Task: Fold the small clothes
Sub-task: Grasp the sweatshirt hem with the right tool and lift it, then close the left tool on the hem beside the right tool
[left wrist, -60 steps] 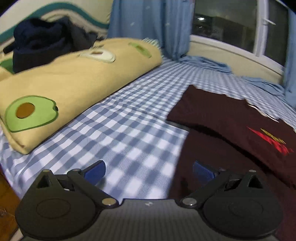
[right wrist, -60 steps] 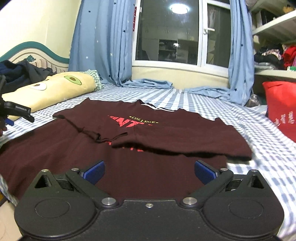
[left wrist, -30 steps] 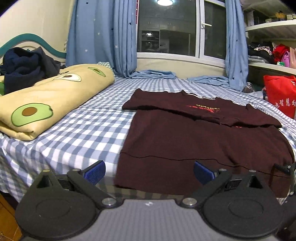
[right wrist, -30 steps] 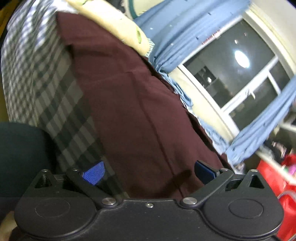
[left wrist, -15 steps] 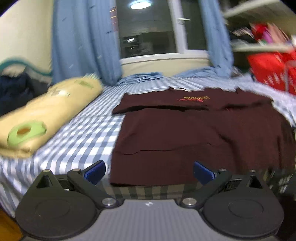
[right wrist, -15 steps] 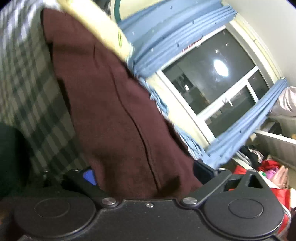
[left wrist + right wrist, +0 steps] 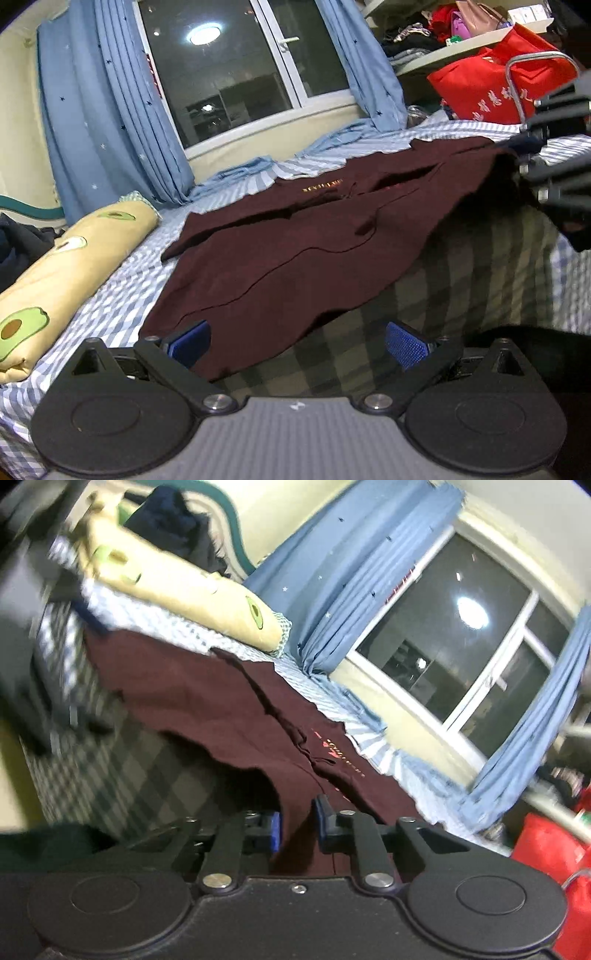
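Though gold chest lettering stays unreadable, the maroon T-shirt [image 7: 295, 266] lies half-folded.

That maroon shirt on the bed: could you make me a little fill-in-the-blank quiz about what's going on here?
1. The maroon shirt lies on a ____ checked bed sheet.
2. The cream pillow is printed with ____.
3. The right tongs are closing with the shirt's ____ between them.
4. The left tongs stand ____.

Missing words: blue; avocados; hem; open

T-shirt [image 7: 295, 258] spread on the bed [image 7: 122, 295], hem draped over the near edge, bolster [image 7: 66, 266] laid along its left, window [image 7: 236, 74] behind, bag [image 7: 491, 81] at far right.
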`<action>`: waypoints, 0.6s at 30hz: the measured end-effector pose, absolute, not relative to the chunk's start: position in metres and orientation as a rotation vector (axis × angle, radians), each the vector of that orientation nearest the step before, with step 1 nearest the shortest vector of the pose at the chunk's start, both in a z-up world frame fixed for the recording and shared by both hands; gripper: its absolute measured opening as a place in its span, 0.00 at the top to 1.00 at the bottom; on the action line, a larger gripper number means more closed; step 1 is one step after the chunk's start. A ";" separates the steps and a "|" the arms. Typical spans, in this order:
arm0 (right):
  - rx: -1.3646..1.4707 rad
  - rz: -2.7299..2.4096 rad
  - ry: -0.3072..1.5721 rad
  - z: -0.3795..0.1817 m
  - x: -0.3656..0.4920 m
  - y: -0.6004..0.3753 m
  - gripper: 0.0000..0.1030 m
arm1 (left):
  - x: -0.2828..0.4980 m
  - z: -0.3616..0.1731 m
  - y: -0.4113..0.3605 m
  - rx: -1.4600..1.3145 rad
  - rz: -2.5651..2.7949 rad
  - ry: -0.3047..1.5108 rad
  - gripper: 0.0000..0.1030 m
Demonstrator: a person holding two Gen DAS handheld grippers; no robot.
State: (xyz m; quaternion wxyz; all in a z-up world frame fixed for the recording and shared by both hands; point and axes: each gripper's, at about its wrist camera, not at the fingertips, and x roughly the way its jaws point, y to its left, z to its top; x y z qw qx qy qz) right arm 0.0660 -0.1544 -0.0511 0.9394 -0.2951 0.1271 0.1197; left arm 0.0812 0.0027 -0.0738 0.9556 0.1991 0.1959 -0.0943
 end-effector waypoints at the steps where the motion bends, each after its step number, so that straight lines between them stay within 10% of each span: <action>1: -0.567 0.248 0.270 -0.044 0.070 -0.157 0.84 | 0.083 -0.074 -0.001 0.413 -0.181 0.385 0.01; 18: -0.309 0.263 0.289 0.007 0.097 -0.176 0.87 | 0.131 -0.061 0.031 0.355 0.039 0.382 0.08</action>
